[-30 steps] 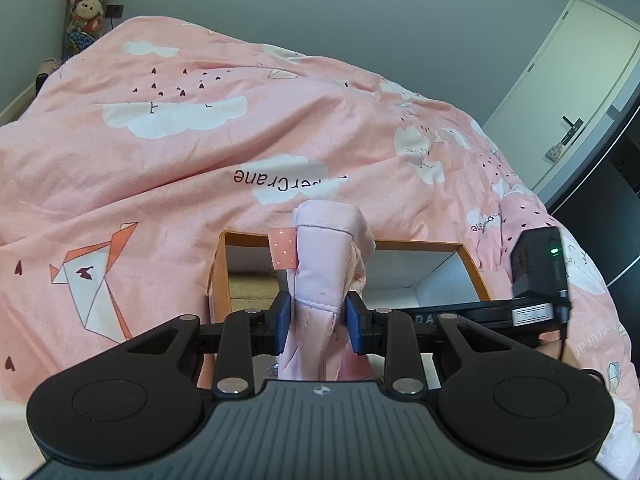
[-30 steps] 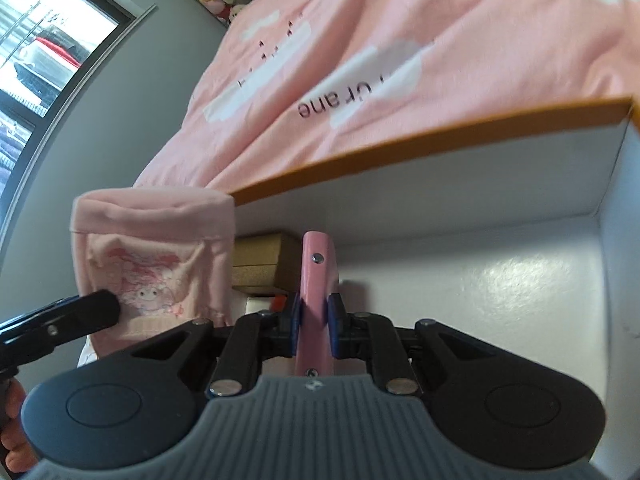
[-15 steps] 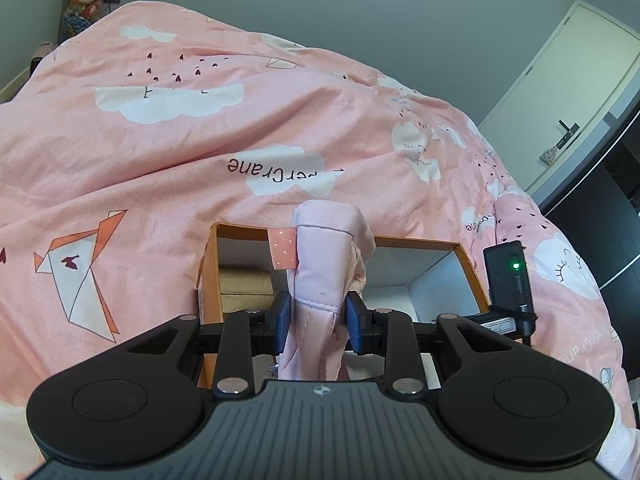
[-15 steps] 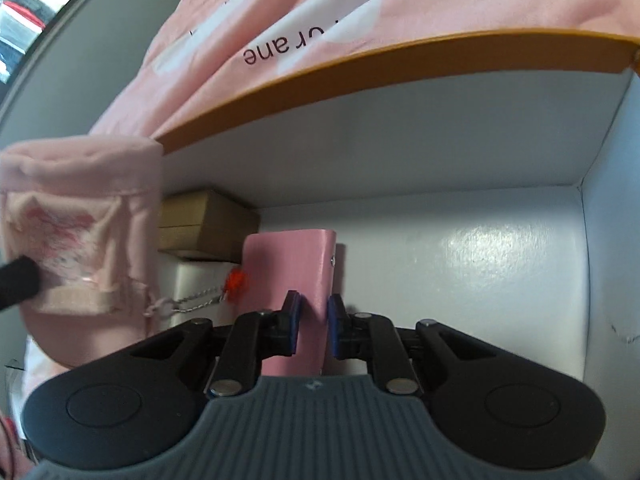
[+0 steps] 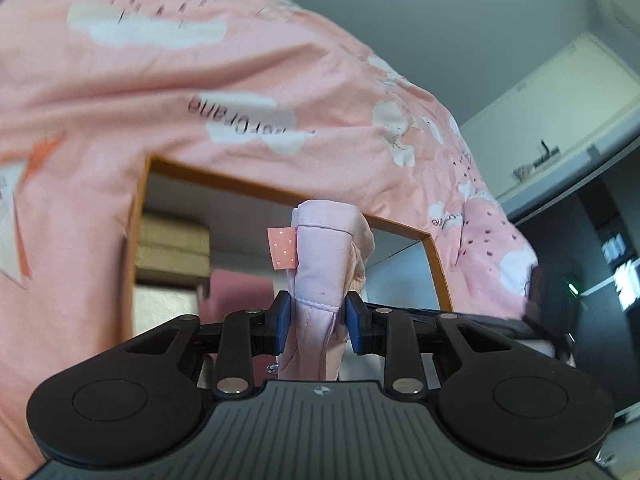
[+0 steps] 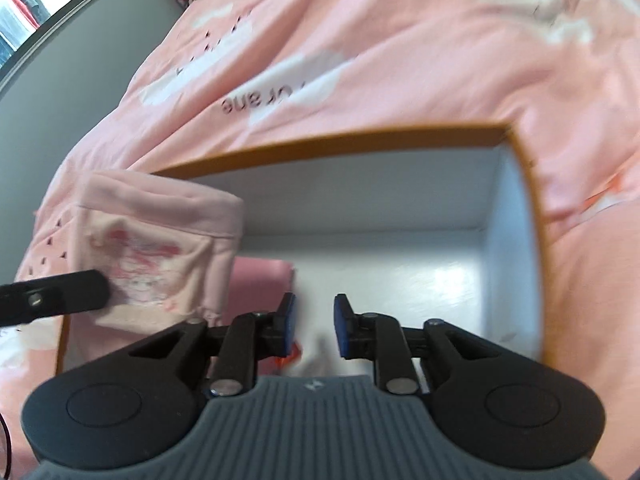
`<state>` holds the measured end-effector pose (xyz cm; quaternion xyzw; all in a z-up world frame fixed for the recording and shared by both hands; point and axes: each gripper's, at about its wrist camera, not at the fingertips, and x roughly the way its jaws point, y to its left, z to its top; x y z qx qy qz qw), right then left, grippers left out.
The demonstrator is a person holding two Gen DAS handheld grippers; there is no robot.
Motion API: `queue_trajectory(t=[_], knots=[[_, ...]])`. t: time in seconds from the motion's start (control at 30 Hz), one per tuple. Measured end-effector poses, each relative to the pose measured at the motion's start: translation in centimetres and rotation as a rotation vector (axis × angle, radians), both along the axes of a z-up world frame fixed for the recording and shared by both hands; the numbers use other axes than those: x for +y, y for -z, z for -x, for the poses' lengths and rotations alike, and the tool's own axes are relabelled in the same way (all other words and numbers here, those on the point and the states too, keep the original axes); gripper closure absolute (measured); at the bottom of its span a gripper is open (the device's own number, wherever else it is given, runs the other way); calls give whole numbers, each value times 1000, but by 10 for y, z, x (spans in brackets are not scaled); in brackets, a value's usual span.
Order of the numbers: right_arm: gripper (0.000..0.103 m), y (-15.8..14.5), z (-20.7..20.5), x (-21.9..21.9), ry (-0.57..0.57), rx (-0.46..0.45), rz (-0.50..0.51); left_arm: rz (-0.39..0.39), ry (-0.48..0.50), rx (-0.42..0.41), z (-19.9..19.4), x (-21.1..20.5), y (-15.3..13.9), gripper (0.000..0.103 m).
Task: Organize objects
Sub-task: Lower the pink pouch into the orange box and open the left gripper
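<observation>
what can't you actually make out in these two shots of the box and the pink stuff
- Left wrist view: the pink pouch in the left gripper hides the middle of the box; what lies behind it is unseen.
- Right wrist view: the flat pink item is partly behind the pouch and blurred; its kind is unclear.
- The red bit by the opening, empty right gripper is too blurred to name.

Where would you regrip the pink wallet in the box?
Take the pink wallet by its free right edge, from above: it lies flat on the floor of the orange box, and the fabric pouch hanging in the left gripper covers its left part. The right gripper's jaws are opening, nothing between them.
</observation>
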<state>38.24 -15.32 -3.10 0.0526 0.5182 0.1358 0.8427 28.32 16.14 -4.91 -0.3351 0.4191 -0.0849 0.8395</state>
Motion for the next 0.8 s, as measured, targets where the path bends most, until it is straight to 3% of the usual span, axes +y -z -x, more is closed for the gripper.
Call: queue_trajectory(t=[0.13, 0.4, 0.7, 0.8], knots=[[71, -5, 8, -6, 17, -56, 35, 4, -16, 54, -9, -5, 20, 71], [58, 4, 3, -3, 10, -19, -137, -63, -16, 105, -15, -11, 28, 65], [56, 20, -6, -1, 49, 53, -212, -335, 54, 82, -9, -31, 7, 45], [56, 21, -7, 0, 57, 65, -230, -436, 100, 65, -4, -40, 2, 45]])
